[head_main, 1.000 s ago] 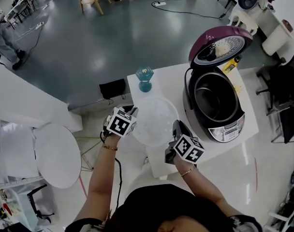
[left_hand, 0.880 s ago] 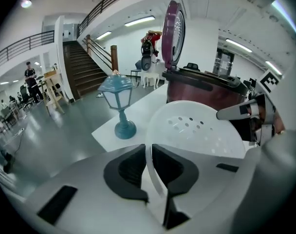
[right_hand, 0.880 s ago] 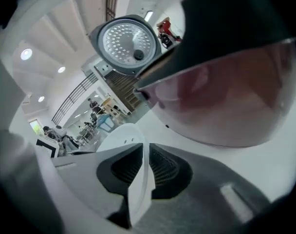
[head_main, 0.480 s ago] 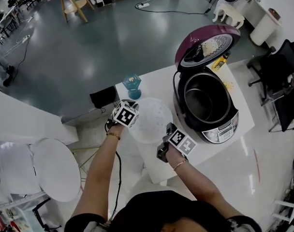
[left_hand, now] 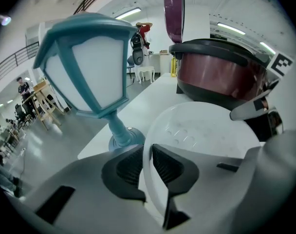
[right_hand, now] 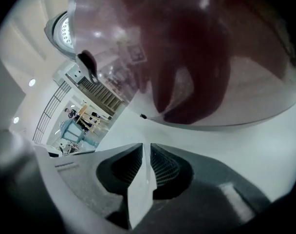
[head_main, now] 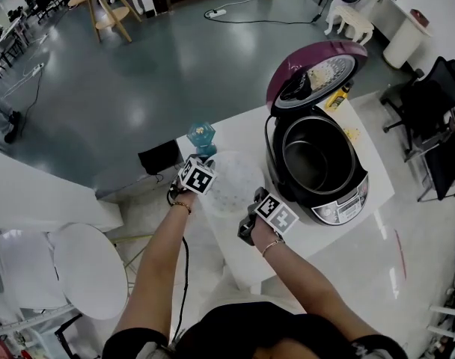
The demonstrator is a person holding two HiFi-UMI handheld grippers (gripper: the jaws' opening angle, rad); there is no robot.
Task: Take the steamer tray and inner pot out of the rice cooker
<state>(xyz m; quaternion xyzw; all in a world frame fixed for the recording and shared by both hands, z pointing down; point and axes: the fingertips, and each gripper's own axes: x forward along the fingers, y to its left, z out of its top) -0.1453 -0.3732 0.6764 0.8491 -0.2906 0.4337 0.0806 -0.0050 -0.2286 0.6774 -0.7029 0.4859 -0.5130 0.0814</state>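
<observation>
While the white steamer tray hangs between both grippers just left of the rice cooker, the first half of the job looks nearly done. The tray is out of the cooker and low over the white table, though I cannot tell whether its underside touches the top. The left gripper pinches the tray's thin rim on the side nearest the teal lantern ornament, its ribbed dark pads pressed close on the plastic. The right gripper nips the opposite rim in the same way, close beside the cooker's body. The next move, as I judge it, calls for setting the tray flat on the bare patch of table and letting both grips go. After that comes the inner pot, which still sits inside the cooker under the raised lid. The tray is a shallow round dish of smooth, faintly translucent plastic with rows of small holes in its floor; it is probably light and a little springy. The pot is a deep, dark metal bowl with a narrow rim, likely slick, so it would want a firm hold on opposite sides. The cooker's shell is glossy plum with a silver front panel.
</observation>
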